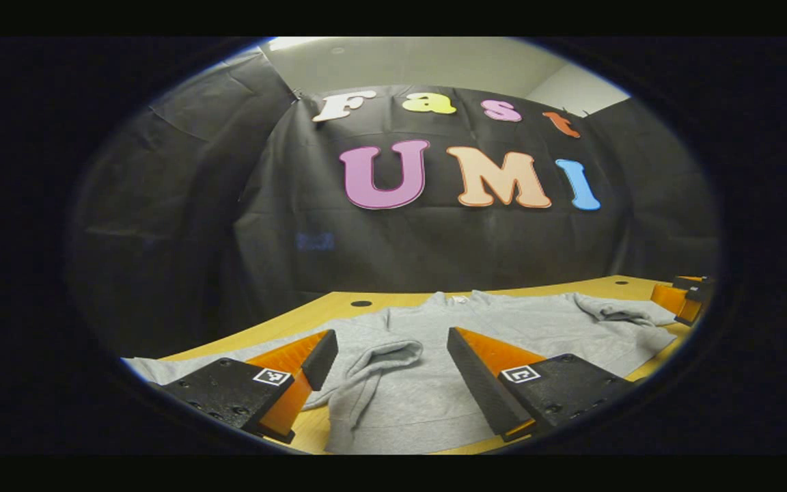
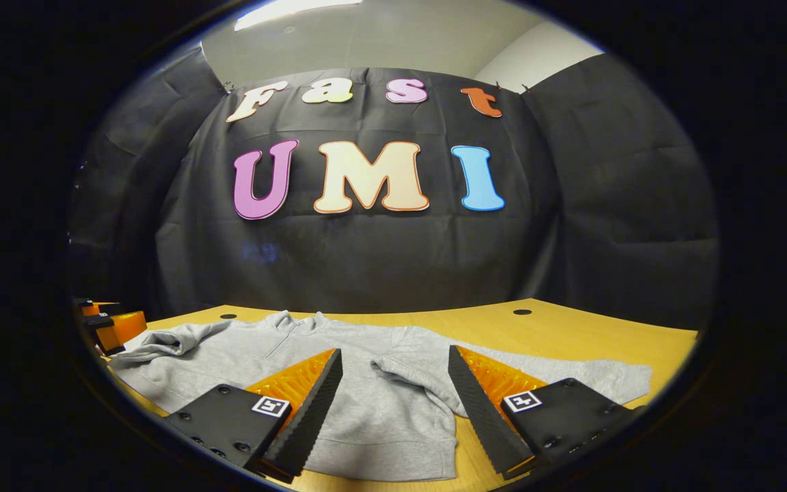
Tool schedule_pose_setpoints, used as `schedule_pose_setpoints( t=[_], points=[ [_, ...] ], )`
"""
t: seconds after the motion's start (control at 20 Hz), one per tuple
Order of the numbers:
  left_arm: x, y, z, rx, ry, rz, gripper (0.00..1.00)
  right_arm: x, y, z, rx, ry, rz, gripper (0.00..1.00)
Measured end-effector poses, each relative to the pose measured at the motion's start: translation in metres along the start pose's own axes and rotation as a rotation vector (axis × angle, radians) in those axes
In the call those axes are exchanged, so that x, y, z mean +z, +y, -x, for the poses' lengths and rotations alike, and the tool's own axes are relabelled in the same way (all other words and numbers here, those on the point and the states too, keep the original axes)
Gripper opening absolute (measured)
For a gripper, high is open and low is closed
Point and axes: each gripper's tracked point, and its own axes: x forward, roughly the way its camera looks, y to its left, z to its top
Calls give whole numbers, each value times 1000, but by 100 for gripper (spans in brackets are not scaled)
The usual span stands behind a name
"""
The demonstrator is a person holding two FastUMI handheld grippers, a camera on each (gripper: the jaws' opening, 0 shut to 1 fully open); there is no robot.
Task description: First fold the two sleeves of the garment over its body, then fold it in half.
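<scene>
In the left gripper view, my left hand-held gripper (image 1: 383,372) hangs low over the near edge of the counter (image 1: 339,305), its jaws wide apart and empty. The grey garment (image 1: 503,328) lies flat, collar away from me, and one sleeve (image 1: 373,372) is bunched and doubled back between my fingers. The other sleeve (image 1: 615,311) is rumpled at the far side.

In the right gripper view, my right hand-held gripper (image 2: 393,393) is likewise spread and holding nothing, above the garment (image 2: 359,355). A sleeve (image 2: 427,386) lies folded back between its fingers.

I judge the sleeve-folding step is at hand. Next I'd lower onto a cuff, pinch it, and carry it across the body.
</scene>
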Motion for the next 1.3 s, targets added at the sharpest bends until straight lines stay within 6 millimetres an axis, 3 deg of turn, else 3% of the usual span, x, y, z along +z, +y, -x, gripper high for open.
schedule_pose_setpoints(
  t=[0.8, 1.05, 1.15, 1.3],
  points=[
    [-2, 3, 3, 10, 2, 0, 98, -2, -7, -2, -27, 2, -2, 97],
    [-2, 3, 3, 10, 1, 1, 98, -1, -1, -2, 75, 26, -93, 97],
    [-2, 2, 3, 10, 1, 1, 98, -3, -15, -1, 80, 69, -157, 98],
    [-2, 3, 3, 9, 1, 1, 98, 5, -62, 4, 13, 128, -184, 98]
  ],
)
